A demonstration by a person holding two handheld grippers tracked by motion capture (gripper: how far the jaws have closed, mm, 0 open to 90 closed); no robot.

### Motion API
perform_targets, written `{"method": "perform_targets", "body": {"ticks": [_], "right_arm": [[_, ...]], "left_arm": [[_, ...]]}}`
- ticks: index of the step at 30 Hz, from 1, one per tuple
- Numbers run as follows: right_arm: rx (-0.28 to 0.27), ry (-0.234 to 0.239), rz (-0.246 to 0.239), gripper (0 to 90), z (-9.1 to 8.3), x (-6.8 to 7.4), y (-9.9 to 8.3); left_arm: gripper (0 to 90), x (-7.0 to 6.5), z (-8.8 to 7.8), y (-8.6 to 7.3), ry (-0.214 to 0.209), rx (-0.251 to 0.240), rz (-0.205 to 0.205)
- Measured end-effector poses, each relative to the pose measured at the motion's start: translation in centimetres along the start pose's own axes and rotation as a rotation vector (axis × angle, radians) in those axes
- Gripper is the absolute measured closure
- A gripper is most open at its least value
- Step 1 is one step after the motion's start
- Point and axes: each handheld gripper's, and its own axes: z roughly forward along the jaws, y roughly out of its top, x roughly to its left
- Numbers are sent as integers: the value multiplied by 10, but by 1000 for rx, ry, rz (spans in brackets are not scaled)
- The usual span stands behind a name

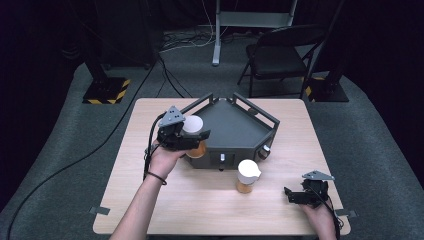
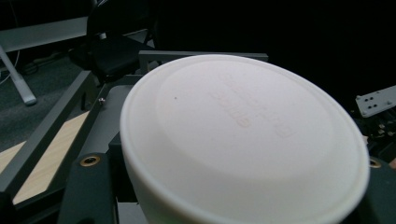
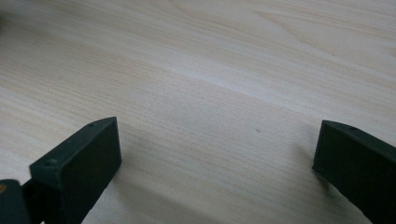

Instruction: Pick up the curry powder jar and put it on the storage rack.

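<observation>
White-lidded amber jar clamped in left gripper, lifted at grey tray's front-left edge; second jar standing on table; right gripper wide apart, empty.

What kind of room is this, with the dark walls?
Probably a lab or recording studio. Black curtains surround a wooden table on grey carpet, cables trail over the floor, hazard-striped stand bases flank it, and a person's hands work two grippers with orange bottles.
</observation>
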Motion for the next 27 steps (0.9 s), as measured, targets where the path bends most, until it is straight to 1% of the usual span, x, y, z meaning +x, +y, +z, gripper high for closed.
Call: {"method": "perform_targets", "body": {"ticks": [4, 7, 11, 15, 19, 23, 27], "right_arm": [[0, 0, 0, 0, 0, 0, 0], [0, 0, -1, 0, 0, 0, 0], [0, 1, -1, 0, 0, 0, 0], [1, 1, -1, 0, 0, 0, 0], [1, 1, -1, 0, 0, 0, 1], [1, 2, -2, 0, 0, 0, 1], [2, 2, -2, 0, 0, 0, 1]], "left_arm": [[334, 7, 9, 6, 8, 1, -9], [334, 8, 16, 11, 33, 3, -17], [334, 13, 27, 15, 50, 6, -45], [334, 15, 36, 19, 71, 17, -32], [334, 17, 46, 24, 97, 35, -35], [334, 19, 53, 26, 103, 45, -45], [333, 18, 61, 27, 109, 51, -50]]}}
